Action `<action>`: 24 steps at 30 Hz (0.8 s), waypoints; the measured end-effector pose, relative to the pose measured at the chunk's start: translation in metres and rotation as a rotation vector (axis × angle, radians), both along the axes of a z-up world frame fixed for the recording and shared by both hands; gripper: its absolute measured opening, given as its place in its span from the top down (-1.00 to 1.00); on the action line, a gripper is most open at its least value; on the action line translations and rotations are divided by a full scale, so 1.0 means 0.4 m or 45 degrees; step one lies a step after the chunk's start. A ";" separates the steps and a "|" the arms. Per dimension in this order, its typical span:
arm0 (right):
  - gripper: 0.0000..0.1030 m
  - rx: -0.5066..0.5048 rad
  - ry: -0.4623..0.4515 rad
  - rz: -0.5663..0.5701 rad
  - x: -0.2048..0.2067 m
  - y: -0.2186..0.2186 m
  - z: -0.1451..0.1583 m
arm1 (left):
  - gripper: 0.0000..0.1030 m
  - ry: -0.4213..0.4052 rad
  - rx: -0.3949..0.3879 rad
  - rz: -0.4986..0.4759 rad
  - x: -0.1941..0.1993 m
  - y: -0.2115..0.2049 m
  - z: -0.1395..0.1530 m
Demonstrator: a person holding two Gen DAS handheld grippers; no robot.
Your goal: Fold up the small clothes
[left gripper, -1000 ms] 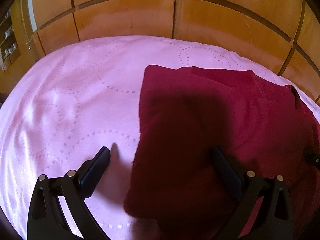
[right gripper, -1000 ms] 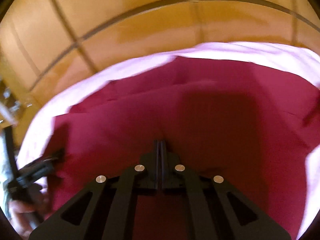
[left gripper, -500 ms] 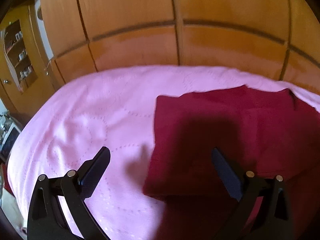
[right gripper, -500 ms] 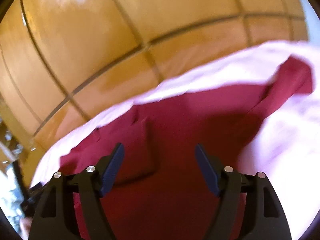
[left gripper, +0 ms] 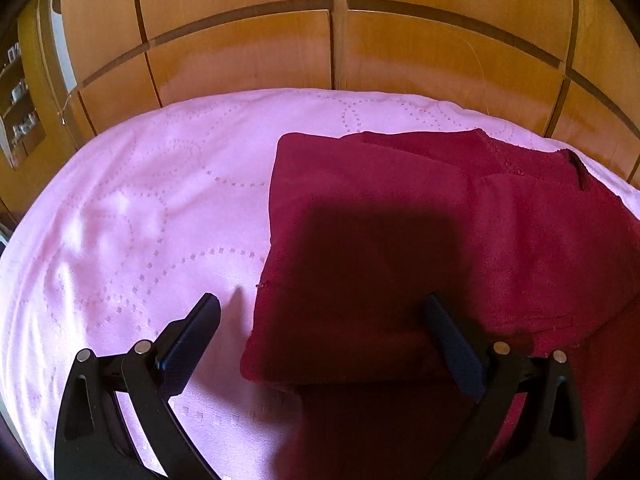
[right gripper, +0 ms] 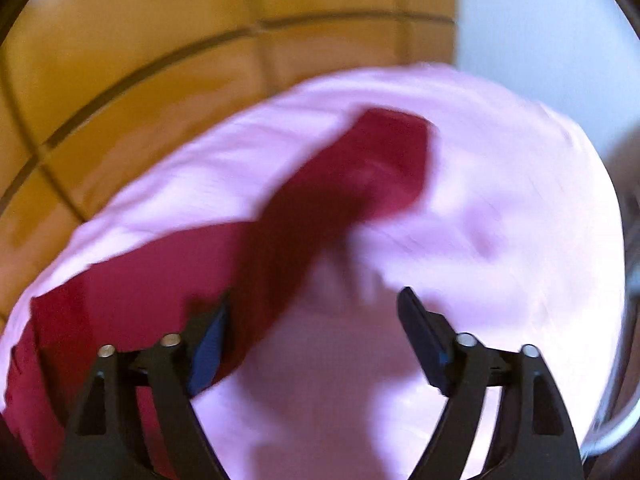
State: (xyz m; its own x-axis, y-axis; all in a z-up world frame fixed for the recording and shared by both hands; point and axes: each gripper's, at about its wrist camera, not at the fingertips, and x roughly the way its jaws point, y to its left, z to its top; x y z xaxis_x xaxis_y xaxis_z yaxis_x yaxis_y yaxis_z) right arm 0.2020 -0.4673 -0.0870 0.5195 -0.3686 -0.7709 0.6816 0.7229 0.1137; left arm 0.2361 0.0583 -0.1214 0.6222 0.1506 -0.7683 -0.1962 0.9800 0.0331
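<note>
1. Both claws are wide and hold nothing: the left claw (left gripper: 320, 320) hovers over the near left corner of the garment (left gripper: 420, 248); the right claw (right gripper: 314, 312) hovers over the pink bed (right gripper: 500, 200).
2. From the right claw, a loose sleeve (right gripper: 360, 176) stretches toward 12 o'clock, its long axis running from 7 to 1; that view is blurred.
3. From the left claw, the folded body spreads from 12 to 3 o'clock.
4. By my judgement, the right claw is nearer the sleeve, so folding it inward falls to that one.
</note>
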 end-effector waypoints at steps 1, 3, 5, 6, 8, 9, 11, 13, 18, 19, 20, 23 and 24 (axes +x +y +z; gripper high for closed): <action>-0.60 0.039 0.013 -0.032 -0.035 -0.021 -0.024 | -0.97 0.001 -0.002 -0.001 0.002 0.004 0.000; -0.60 0.144 -0.013 -0.045 -0.090 -0.054 -0.060 | -0.97 0.002 -0.002 -0.002 0.003 0.006 0.000; -0.60 0.124 -0.052 -0.055 -0.136 -0.059 -0.054 | -0.97 0.004 -0.011 -0.002 0.001 0.007 -0.001; -0.61 0.090 -0.043 -0.079 -0.152 -0.060 -0.045 | -0.97 0.005 -0.019 -0.002 0.001 0.010 -0.001; -0.61 0.096 -0.085 -0.162 -0.195 -0.094 -0.040 | -0.97 0.006 -0.030 -0.001 -0.003 0.006 -0.003; -0.61 0.129 -0.130 -0.203 -0.215 -0.115 -0.037 | -0.97 0.007 -0.034 -0.001 -0.002 0.008 -0.004; -0.61 0.171 -0.208 -0.283 -0.246 -0.158 -0.025 | -0.97 0.009 -0.034 -0.001 0.001 0.014 -0.005; -0.61 0.196 -0.298 -0.268 -0.244 -0.180 -0.003 | -0.97 0.011 -0.023 0.000 0.000 0.002 -0.004; -0.61 0.114 -0.302 -0.118 -0.099 -0.165 0.054 | -0.97 0.015 0.003 0.001 -0.007 -0.012 -0.004; -0.61 0.092 -0.289 -0.093 -0.069 -0.155 0.062 | -0.97 0.016 0.004 0.001 -0.007 -0.013 -0.005; -0.61 0.063 -0.264 -0.061 -0.028 -0.148 0.068 | -0.97 0.016 0.003 0.002 -0.008 -0.014 -0.005; -0.61 -0.021 -0.166 0.020 0.078 -0.139 0.073 | -0.97 0.022 0.020 0.002 -0.006 -0.020 -0.005; -0.61 -0.050 -0.122 0.034 0.111 -0.136 0.071 | -0.97 0.022 0.028 0.003 -0.007 -0.022 -0.005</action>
State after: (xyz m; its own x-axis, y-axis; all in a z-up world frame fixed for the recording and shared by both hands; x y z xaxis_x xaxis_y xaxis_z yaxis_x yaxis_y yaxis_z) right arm 0.2466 -0.5216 -0.0586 0.6003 -0.3825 -0.7023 0.6492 0.7459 0.1487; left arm 0.2335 0.0494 -0.1235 0.6086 0.1686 -0.7754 -0.1975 0.9786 0.0577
